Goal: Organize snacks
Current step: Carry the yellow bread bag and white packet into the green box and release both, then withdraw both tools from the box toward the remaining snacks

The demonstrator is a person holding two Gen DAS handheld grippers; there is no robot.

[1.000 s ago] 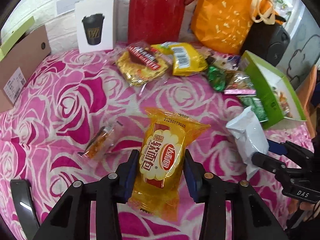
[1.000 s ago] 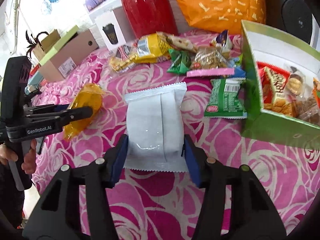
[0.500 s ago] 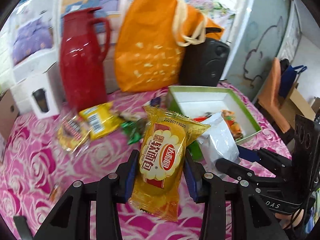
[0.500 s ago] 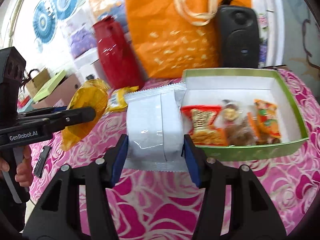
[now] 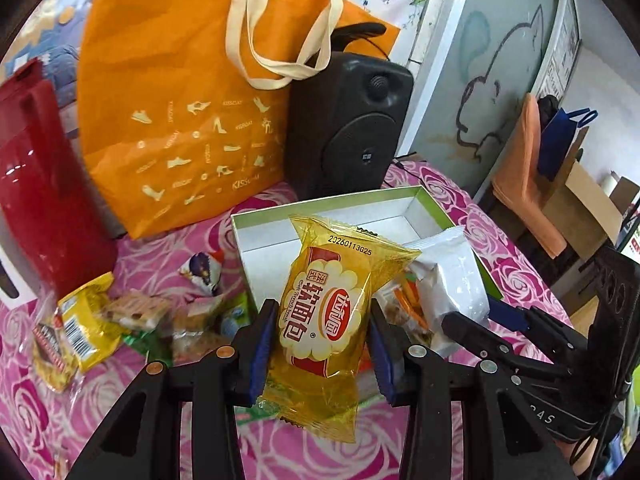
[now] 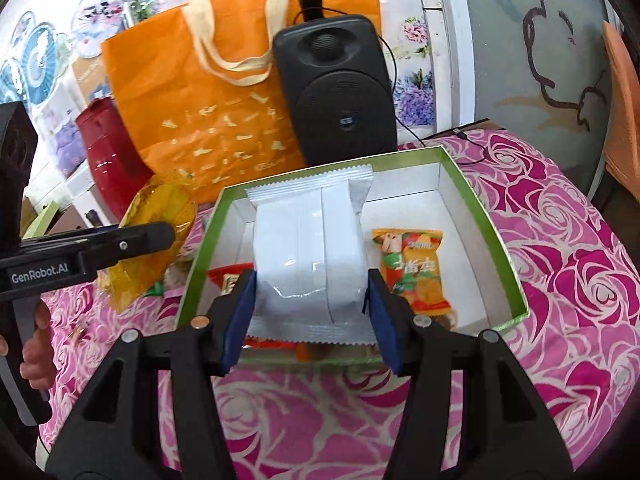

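Left gripper clamped on the yellow bread pack, right gripper on the white pouch — both mid-body between the pads, over the green box. I'd judge them light, soft, slick film — squeeze gently.

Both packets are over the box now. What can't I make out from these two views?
- Green box near floor, right wrist view: hidden by white packet.
- Box snacks, left wrist view: mostly hidden behind yellow bread packet.
- Red flask, both views: top cut off or hidden.
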